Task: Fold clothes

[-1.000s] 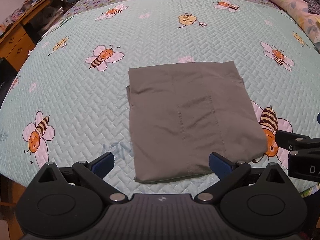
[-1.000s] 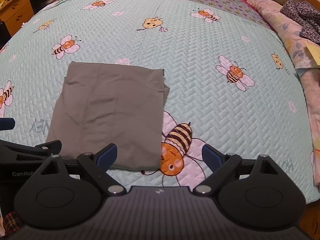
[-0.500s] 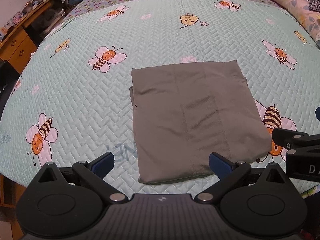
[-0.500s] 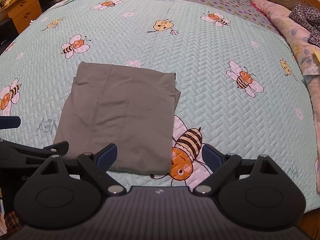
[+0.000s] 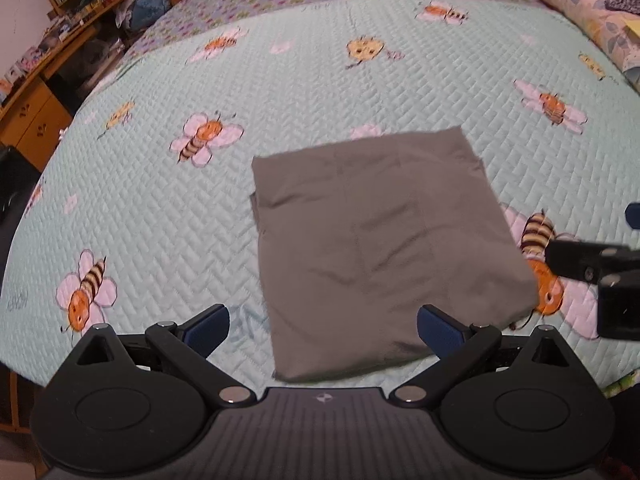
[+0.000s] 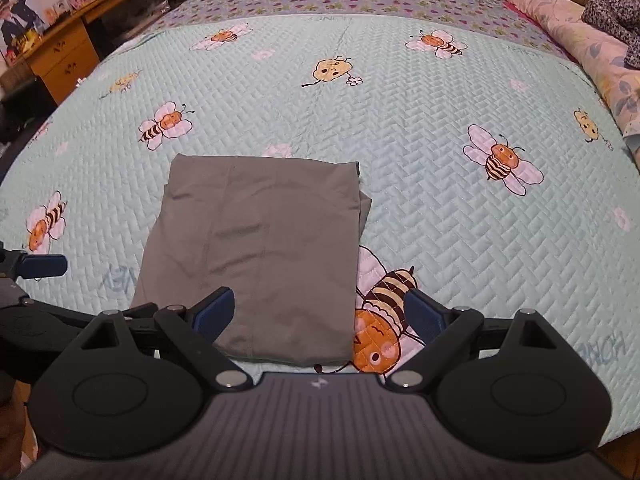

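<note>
Grey garment (image 6: 260,248) lies folded flat on bee-print quilt (image 6: 440,208). Left gripper (image 5: 323,322) & right gripper (image 6: 320,312) both spread wide, empty, above its near edge.

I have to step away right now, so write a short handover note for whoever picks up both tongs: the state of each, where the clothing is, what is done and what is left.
Left tongs: open, empty, held above the near edge of the grey garment.
Right tongs: open, empty, over the garment's near right corner.
Garment: lies flat on the bee-print quilt, folded into a neat rectangle; a lower layer peeks out at the far right corner.
Done: this piece looks folded.
Left: perhaps tidy that protruding layer. More clothes lie heaped on the floral bedding at far right, possibly next.
</note>
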Available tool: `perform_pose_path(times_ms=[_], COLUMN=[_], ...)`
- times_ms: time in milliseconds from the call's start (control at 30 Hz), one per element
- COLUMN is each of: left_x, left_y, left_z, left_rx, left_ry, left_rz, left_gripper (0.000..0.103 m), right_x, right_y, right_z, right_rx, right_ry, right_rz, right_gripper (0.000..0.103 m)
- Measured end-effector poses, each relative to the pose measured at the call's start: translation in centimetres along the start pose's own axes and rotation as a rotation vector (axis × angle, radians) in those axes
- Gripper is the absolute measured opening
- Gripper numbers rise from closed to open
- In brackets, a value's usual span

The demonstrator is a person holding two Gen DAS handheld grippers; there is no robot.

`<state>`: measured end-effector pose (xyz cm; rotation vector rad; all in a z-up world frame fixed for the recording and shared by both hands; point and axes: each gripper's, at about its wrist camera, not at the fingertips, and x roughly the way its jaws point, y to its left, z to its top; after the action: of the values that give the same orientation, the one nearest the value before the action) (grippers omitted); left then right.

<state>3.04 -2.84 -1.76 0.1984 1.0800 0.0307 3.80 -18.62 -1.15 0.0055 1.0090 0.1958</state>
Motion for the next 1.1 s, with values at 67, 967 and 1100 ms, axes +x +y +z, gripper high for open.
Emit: perform_pose_path(times_ms=[67, 967, 1100], left_x=[0.1, 0.4, 0.5], left_y=[-0.4, -5.7, -3.3], left_z=[0.3, 2.1, 1.8], left_rx=[-0.013, -0.044, -0.117], left_ry=[0.003, -0.095, -0.089], left_rz=[-0.015, -0.013, -0.025], left_gripper=[0.1, 0.1, 0.099], right_x=[-0.1, 0.8, 1.2], right_y=[-0.2, -7.7, -5.9], right_z=[-0.1, -1.5, -0.8], right_rx=[-0.01, 0.11, 0.059], right_ry=[-0.004, -0.017, -0.017], right_rz=[-0.026, -0.01, 0.007], right_gripper=[0.092, 0.092, 0.092])
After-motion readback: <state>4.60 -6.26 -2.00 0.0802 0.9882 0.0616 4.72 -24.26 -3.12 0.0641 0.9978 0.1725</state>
